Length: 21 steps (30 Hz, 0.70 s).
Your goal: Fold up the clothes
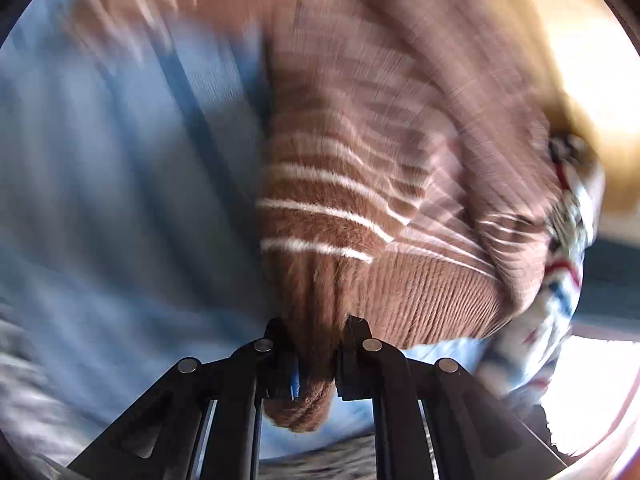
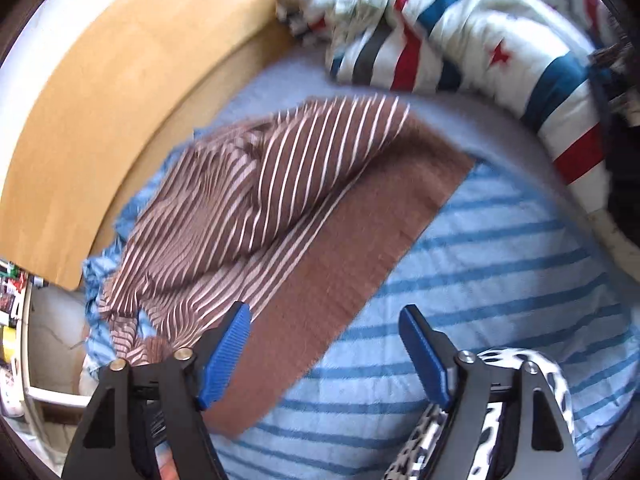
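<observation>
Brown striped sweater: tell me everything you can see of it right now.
The brown striped sweater is a fuzzy knit with thin white stripes and a plain brown ribbed hem band. It lies partly spread on the blue striped bedding, beside the wooden bed frame, one layer folded over and rumpled. The left gripper is shut on a bunched ribbed edge of it. The right gripper is open above the hem band, not gripping it.

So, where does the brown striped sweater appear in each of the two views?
Left wrist view: the brown striped sweater fills the centre and upper right; its ribbed cuff is clamped in the left gripper at bottom centre.
Right wrist view: it lies spread from centre to lower left, past the open right gripper.
Shared landmark: the red, white and blue quilt, right edge in the left view, top right in the right view.
</observation>
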{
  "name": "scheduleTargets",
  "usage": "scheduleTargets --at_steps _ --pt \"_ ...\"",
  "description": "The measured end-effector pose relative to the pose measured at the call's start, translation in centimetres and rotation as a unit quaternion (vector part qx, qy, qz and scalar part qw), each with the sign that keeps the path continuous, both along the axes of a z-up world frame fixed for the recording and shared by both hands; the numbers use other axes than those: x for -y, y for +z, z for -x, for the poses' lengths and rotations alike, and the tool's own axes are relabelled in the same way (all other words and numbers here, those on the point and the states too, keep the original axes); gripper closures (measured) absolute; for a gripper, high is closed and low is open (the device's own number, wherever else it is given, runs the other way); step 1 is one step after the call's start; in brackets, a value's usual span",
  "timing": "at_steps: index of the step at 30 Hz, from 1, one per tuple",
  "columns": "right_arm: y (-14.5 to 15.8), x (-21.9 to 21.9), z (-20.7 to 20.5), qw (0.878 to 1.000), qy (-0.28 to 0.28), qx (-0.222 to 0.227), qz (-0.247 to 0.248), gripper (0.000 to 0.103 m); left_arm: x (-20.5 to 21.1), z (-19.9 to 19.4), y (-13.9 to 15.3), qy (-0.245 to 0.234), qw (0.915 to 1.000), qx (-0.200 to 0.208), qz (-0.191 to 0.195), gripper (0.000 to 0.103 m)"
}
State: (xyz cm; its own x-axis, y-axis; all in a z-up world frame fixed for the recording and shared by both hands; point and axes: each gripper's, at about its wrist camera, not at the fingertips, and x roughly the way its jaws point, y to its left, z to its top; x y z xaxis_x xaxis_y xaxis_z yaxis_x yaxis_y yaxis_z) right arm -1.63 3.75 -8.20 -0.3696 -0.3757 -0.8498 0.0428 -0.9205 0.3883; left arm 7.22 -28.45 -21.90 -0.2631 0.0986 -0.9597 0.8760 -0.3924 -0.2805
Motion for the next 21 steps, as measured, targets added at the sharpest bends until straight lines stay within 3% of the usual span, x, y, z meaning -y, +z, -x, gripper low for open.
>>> scheduleTargets --at_steps 1,3,4,7,9,10,11,13,15,16,18,19,21 --pt "0.4 -0.3 -0.4 1.000 -0.013 -0.010 -0.008 0.020 0.2 -1.3 0.9 -0.009 0.9994 0.027 0.022 0.091" --pt "0.1 0.2 -0.9 1.000 -0.010 -0.011 -0.010 0.019 1.1 -4.5 -1.2 0.026 0.9934 0.111 0.012 0.091" --pt "-0.4 0.9 -1.0 1.000 0.006 0.002 -0.009 0.019 1.4 -5.4 -2.7 0.042 0.9903 0.132 -0.005 0.091" --pt "-1.6 2.2 -1.3 0.999 0.045 0.029 -0.011 0.022 1.6 -6.4 -5.4 0.076 0.9846 0.154 -0.034 0.091" --pt "-1.7 1.9 -1.0 0.999 0.044 0.025 -0.016 0.022 1.8 -5.4 -5.5 0.051 0.9807 0.186 -0.031 0.087" --pt "-1.6 1.5 -0.6 0.999 0.038 0.022 -0.018 0.022 1.9 -4.9 -5.5 0.037 0.9779 0.204 -0.029 0.078" --pt "-1.6 1.0 -0.3 0.999 0.032 0.018 -0.020 0.022 2.0 -4.3 -5.5 0.023 0.9746 0.221 -0.028 0.060" --pt "-1.4 -0.4 1.0 1.000 0.014 0.019 -0.014 0.022 2.2 -4.2 -4.5 0.033 0.9787 0.193 -0.061 0.041" --pt "-1.2 -2.3 2.7 1.000 -0.001 0.023 -0.003 0.022 2.6 -4.6 -1.7 0.089 0.9855 0.132 -0.057 0.041" --pt "-1.0 -3.2 3.6 1.000 -0.009 0.024 0.002 0.022 2.8 -4.7 0.0 0.121 0.9869 0.100 -0.040 0.040" --pt "-0.9 -4.8 5.4 1.000 -0.018 0.026 -0.004 0.020 3.2 -4.6 3.7 0.174 0.9844 0.022 0.021 0.028" --pt "-1.1 -5.6 6.4 0.999 -0.017 0.030 -0.016 0.020 3.2 -4.2 4.8 0.185 0.9816 -0.004 0.048 0.022" --pt "-3.2 -6.2 8.8 0.997 -0.002 0.049 -0.057 0.018 2.4 -3.4 4.9 0.171 0.9819 -0.019 0.079 0.022"
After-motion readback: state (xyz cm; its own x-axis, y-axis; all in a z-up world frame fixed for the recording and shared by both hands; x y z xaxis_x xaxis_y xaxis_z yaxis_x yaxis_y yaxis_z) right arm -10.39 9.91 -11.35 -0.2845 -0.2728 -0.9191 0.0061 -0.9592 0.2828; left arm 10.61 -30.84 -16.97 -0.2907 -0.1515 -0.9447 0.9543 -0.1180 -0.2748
